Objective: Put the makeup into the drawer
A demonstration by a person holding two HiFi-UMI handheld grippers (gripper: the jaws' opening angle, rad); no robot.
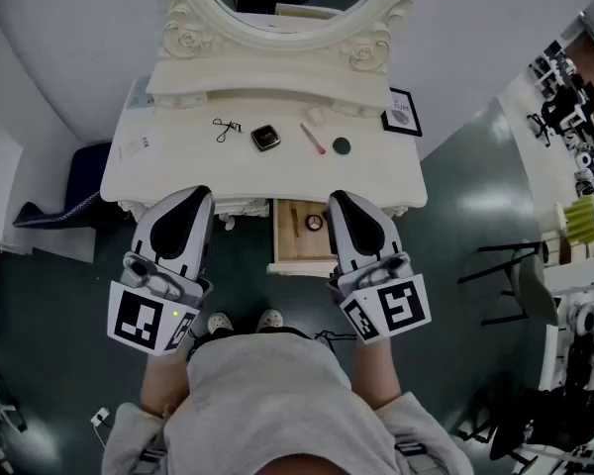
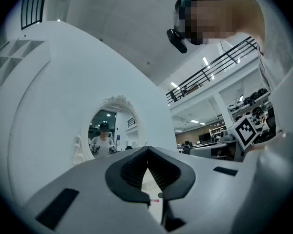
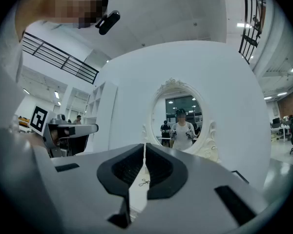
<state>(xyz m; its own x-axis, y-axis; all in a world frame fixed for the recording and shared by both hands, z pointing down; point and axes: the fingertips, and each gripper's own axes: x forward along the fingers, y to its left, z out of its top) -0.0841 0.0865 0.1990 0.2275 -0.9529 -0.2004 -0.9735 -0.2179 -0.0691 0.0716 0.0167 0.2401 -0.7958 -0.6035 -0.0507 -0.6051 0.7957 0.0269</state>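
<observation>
I read both hand-held grippers as clenched on nothing: left (image 1: 200,196), right (image 1: 338,198), tips at the cream surface's (image 1: 168,171) front edge. Wooden drawer (image 1: 302,249) open, with a round compact (image 1: 315,223) and a thin stick (image 1: 295,221) inside. On top: wire curler (image 1: 226,128), square black compact (image 1: 266,138), pink brush (image 1: 313,139), round green pot (image 1: 342,145).

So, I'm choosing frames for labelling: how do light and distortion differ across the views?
Head view: even light, sharp, with soft glare on the floor. Left gripper view: heavy fisheye bending, black corners. Right gripper view: same fisheye and dark corners, with the mirror in focus.
</observation>
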